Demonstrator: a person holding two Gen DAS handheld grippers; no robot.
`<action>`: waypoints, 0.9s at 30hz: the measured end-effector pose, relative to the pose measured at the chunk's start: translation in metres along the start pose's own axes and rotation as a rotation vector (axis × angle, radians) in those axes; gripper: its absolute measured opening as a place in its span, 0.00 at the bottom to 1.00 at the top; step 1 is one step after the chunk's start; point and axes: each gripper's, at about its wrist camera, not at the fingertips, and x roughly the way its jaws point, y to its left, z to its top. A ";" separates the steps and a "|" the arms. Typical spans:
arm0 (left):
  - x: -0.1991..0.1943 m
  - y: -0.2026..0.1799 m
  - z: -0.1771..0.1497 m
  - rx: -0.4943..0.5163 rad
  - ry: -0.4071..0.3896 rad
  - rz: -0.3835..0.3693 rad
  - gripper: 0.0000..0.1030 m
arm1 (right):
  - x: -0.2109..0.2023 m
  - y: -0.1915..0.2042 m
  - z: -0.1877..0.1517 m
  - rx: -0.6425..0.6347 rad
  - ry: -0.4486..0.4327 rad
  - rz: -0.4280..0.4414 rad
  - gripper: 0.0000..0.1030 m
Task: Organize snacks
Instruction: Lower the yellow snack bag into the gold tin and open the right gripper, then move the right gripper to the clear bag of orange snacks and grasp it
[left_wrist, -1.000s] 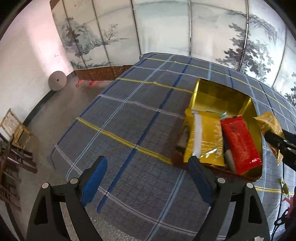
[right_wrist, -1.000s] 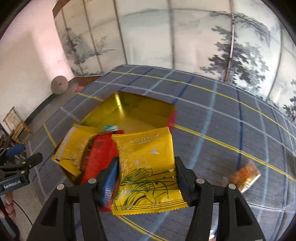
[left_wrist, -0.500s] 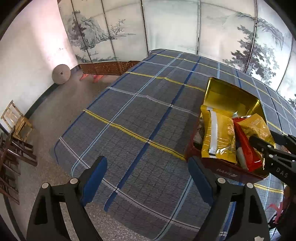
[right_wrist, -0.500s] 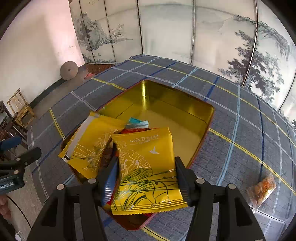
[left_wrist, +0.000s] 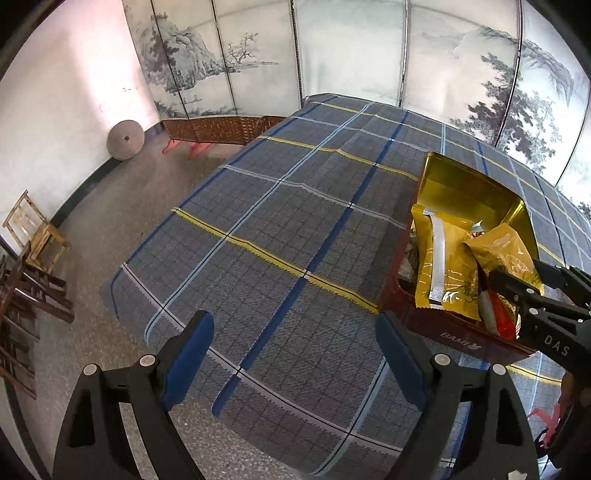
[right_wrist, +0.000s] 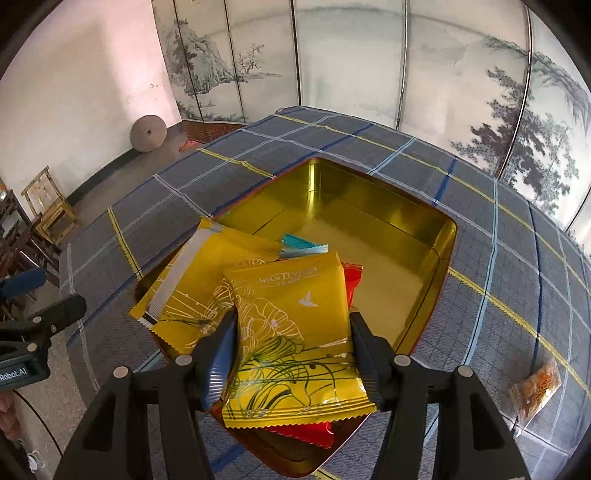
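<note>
Snacks are going into the gold tin (right_wrist: 424, 236), and the right gripper (right_wrist: 291, 350) is pinching a yellow packet (right_wrist: 291, 332) by its side edges just over the tin's near corner. Its jaws have just been opening a little, with the packet between them and the pads touching it. Under the packet a red packet (right_wrist: 351, 280) and a second yellow packet (right_wrist: 192, 291) are leaning on the near rim, a teal wrapper (right_wrist: 303, 245) behind them. The far half of the tin is lying bare, so to my eye the packet should be carried farther in and released low and flat. An orange snack bag (right_wrist: 537, 387) is waiting on the cloth (right_wrist: 498, 258) at the right. The left gripper (left_wrist: 295, 354) is hanging spread and empty over the cloth, left of the tin.
</note>
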 end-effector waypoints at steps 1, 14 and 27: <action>0.000 0.000 0.000 0.000 0.000 -0.001 0.84 | -0.001 0.000 0.000 0.000 0.001 0.000 0.59; -0.010 -0.012 0.000 0.019 -0.015 -0.011 0.84 | -0.034 -0.033 0.002 0.071 -0.060 -0.013 0.67; -0.011 -0.040 0.002 0.062 -0.020 -0.040 0.84 | -0.052 -0.174 -0.036 0.397 0.009 -0.257 0.67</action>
